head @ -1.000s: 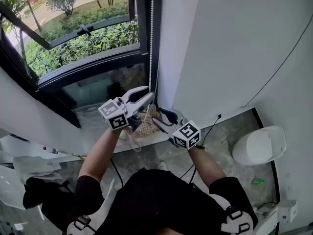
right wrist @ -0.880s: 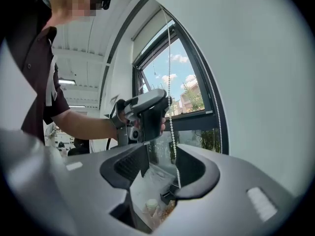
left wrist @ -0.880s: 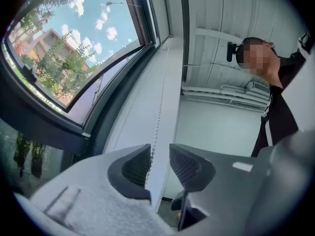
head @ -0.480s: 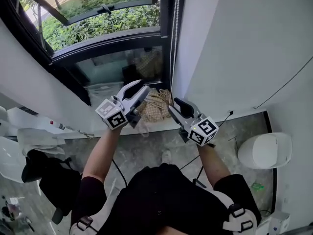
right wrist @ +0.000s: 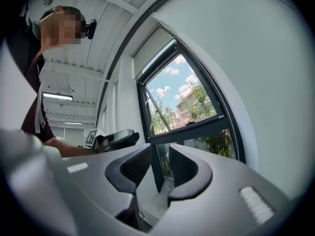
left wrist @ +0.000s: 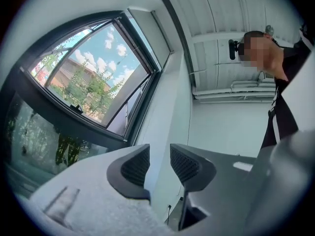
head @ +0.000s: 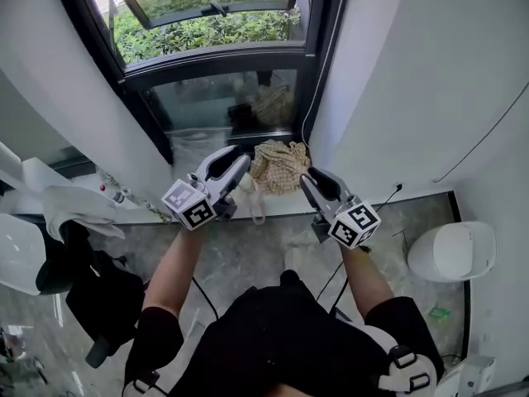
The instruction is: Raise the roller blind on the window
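Note:
In the head view the dark-framed window (head: 223, 31) fills the top. Its white bead chain (head: 322, 63) hangs along the right frame edge down to the sill. My left gripper (head: 231, 160) is held in front of the sill, left of the chain and apart from it. Its jaws have just been opening and hold nothing (left wrist: 160, 163). My right gripper (head: 316, 178) floats below the chain's lower end without touching it. Its jaws have just been closing, with a gap and nothing between them (right wrist: 158, 163). The pale blind (right wrist: 153, 48) covers only the top of the window.
A beige checked cloth bundle (head: 279, 165) lies on the sill between the grippers. The white wall (head: 413, 81) stands close on the right, with a round white object (head: 450, 251) on the floor below it. Dark clothing (head: 91, 288) lies at lower left, beside a white cloth (head: 70, 205).
Both grippers have drawn back from the bead chain, which the left one was at a second ago. The head view has swung, showing more window and more of the left floor.

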`<state>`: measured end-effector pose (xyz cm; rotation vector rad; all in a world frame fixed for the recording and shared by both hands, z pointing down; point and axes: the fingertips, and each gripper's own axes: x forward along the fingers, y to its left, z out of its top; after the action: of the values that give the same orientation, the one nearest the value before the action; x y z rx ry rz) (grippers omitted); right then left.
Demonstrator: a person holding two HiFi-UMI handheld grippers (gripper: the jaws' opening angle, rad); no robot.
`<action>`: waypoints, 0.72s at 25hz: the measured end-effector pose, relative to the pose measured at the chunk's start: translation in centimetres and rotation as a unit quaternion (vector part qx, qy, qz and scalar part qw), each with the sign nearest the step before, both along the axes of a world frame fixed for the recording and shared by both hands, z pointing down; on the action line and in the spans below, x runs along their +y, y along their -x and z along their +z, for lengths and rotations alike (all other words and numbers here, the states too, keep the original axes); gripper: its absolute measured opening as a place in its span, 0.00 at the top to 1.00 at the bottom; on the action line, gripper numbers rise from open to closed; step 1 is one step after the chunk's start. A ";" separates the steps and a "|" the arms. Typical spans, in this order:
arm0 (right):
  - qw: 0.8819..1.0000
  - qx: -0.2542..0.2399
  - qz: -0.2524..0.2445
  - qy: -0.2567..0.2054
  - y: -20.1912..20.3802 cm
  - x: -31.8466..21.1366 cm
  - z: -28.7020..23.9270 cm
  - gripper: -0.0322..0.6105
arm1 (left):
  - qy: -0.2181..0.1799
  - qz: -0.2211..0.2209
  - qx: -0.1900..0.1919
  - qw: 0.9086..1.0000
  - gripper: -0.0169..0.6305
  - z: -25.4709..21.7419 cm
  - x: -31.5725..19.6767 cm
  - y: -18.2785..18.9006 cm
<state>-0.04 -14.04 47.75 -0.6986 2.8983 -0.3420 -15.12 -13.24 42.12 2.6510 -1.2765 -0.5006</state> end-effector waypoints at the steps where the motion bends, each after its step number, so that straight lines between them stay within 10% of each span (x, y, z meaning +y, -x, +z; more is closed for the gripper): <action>1: 1.000 -0.002 0.002 -0.002 0.3 1.1 -0.3 0.81 | 0.002 -0.005 -0.005 1.000 0.77 0.0 1.4 0.6; 7: 1.000 -0.008 0.008 -0.018 2.0 7.5 -1.8 0.83 | 0.014 -0.067 -0.033 0.997 0.98 1.0 8.6 4.3; 18: 1.000 -0.004 0.019 -0.005 -1.7 12.2 -1.3 0.86 | 0.032 -0.158 -0.051 0.986 0.98 3.6 18.8 8.0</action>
<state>1.67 -1.89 46.48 -0.7478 2.8728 -0.3259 -23.10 5.53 45.67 2.4591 -1.7274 -0.3604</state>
